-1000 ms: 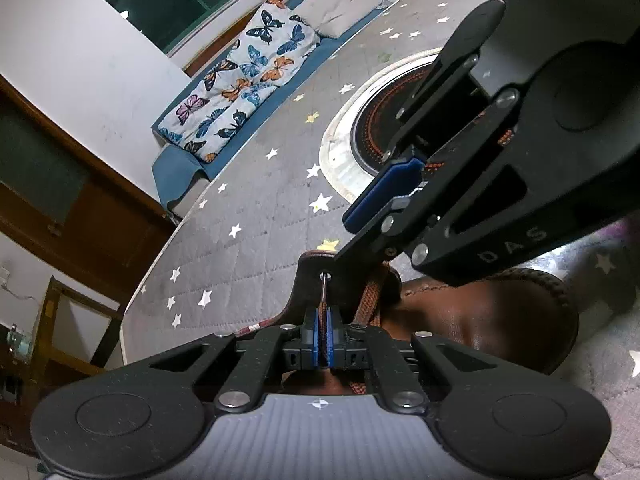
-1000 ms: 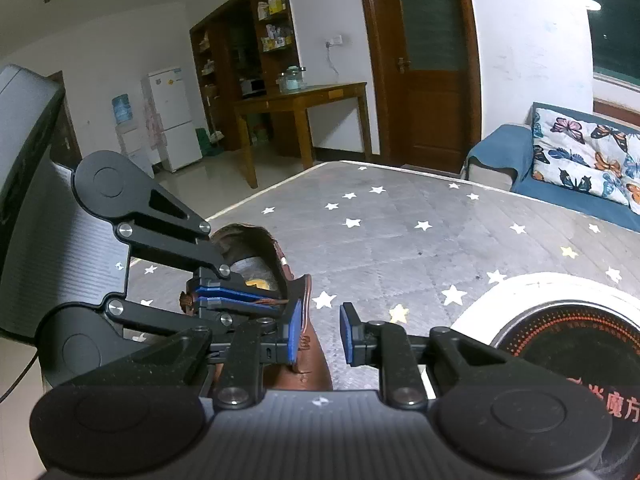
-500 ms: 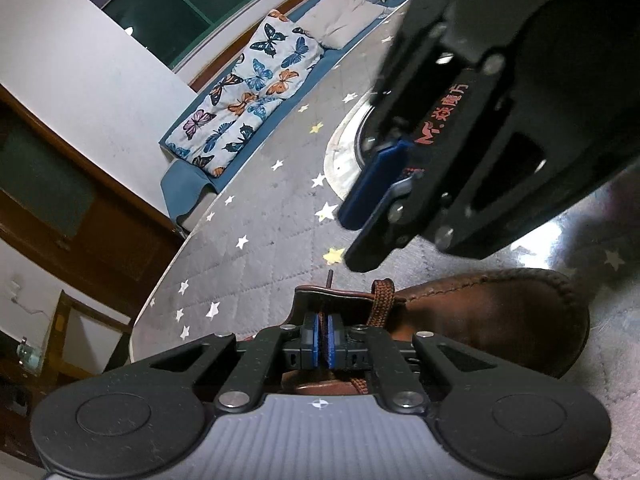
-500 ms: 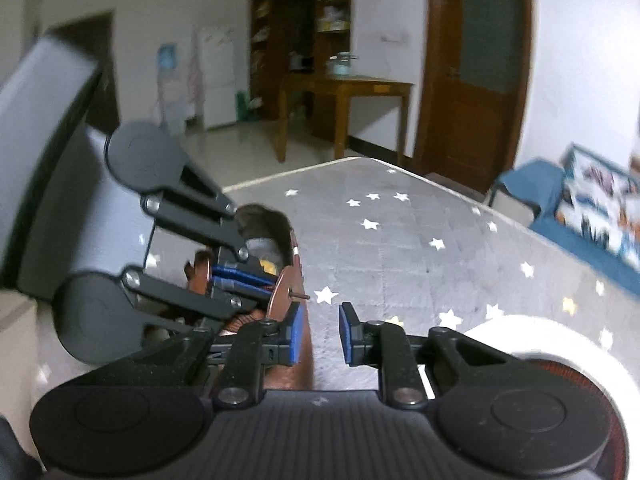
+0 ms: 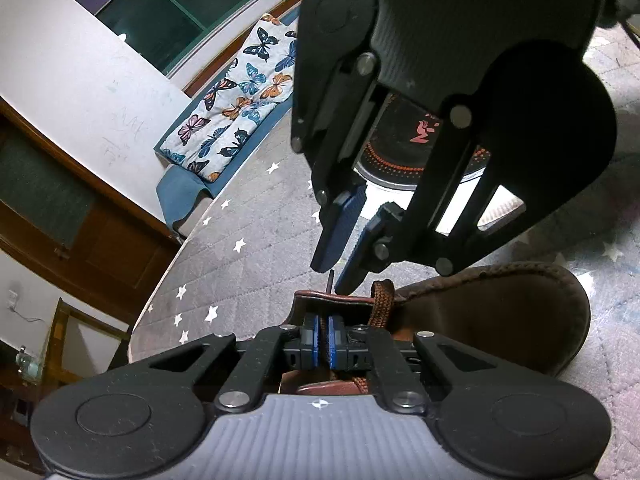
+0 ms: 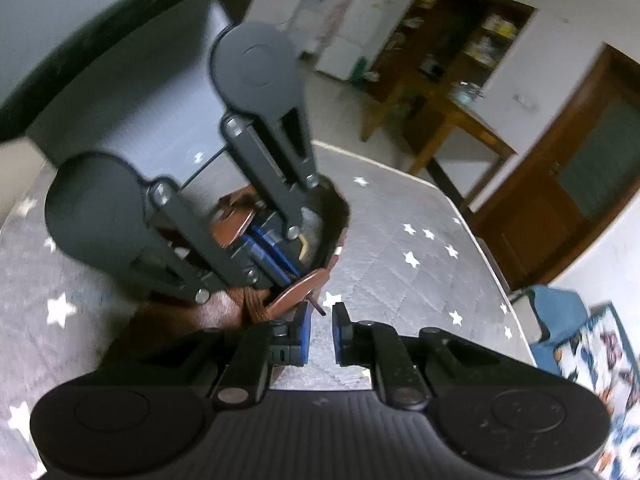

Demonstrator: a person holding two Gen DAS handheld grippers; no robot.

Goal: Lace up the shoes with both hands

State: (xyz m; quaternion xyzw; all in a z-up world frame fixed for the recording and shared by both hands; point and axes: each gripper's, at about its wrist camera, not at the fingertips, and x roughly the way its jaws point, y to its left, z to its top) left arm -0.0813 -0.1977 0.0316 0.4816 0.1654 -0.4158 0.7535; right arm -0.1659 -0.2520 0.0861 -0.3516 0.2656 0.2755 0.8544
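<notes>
A brown leather shoe [image 5: 500, 320] with a brown lace [image 5: 378, 304] lies on the star-patterned grey cloth. My left gripper [image 5: 324, 340] is shut on the lace just behind the shoe's eyelet flap [image 5: 328, 300]. The lace's dark tip [image 5: 330, 280] pokes out through the flap. My right gripper [image 5: 340, 264] is open, its blue pads straddling that tip from above. In the right wrist view the tip [image 6: 318, 306] sits between the open right gripper [image 6: 320, 334] pads, with the left gripper [image 6: 276, 260] inside the shoe [image 6: 240, 300].
A round black and white induction cooker [image 5: 400, 160] sits on the cloth beyond the shoe. A blue bench with a butterfly cushion [image 5: 240, 96] lies past the table edge. A wooden table [image 6: 452, 120] and door [image 6: 560, 200] stand across the room.
My right gripper has swung round and come down so its open pads now straddle the lace tip sticking out of the flap. The left gripper stays shut on the lace.
</notes>
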